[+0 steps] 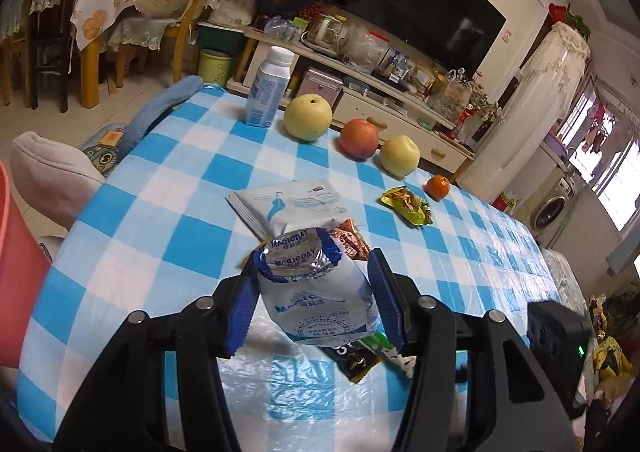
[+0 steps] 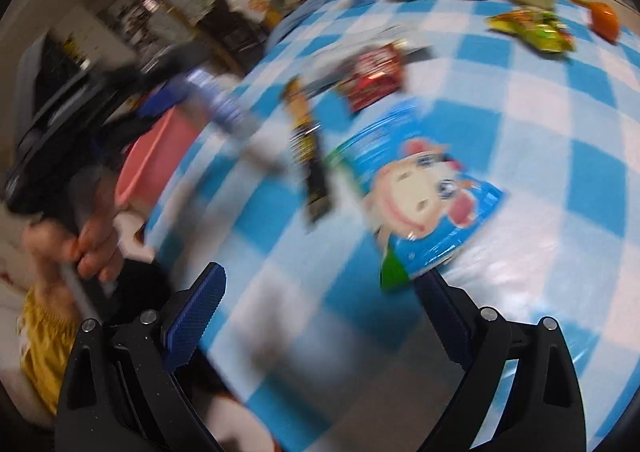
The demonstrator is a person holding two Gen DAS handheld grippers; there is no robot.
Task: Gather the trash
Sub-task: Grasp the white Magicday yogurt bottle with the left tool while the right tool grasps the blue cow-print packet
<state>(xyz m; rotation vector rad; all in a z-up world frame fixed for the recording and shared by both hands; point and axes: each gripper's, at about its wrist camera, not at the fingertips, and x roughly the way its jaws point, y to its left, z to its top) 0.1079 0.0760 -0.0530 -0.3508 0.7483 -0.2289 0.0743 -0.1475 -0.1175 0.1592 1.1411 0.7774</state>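
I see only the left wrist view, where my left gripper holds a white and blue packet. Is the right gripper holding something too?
Observer: No, the right gripper is open, with nothing between its fingers.
Operator: Which trash lies nearest to it?
Observer: A blue cartoon packet, flat on the tablecloth just beyond its right finger.
Operator: Who carries my left gripper?
Observer: A hand, blurred, grips its handle at the picture's left.

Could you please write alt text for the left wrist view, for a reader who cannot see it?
The left tool is shut on a crumpled white and blue wrapper, held above a blue and white checked tablecloth. More wrappers lie beyond it, with a milk bottle and a row of fruit at the far edge.
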